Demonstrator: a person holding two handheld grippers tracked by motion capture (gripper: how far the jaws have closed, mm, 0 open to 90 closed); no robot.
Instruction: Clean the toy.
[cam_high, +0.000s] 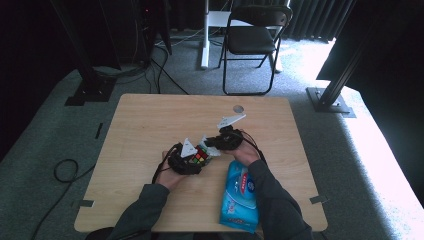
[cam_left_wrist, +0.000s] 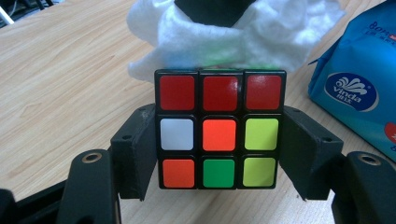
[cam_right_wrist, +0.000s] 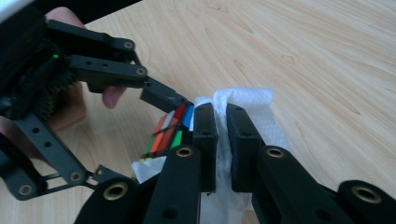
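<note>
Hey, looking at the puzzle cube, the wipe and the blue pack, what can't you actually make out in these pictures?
- Puzzle cube, left gripper view: far faces hidden behind its front face and the wipe.
- Cube, right gripper view: mostly hidden behind the right tool and wipe.
- Blue pack, left gripper view: cut off by the right edge.
- Pack's print, high view: too small to read.

Probably a lab: black rig posts (cam_high: 340, 75), floor cables (cam_high: 65, 170), folding chair (cam_high: 252, 37).

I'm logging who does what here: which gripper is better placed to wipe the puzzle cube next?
The right gripper: it is shut on the white wipe, right against the puzzle cube. The left gripper is busy clamping the cube's sides.
</note>
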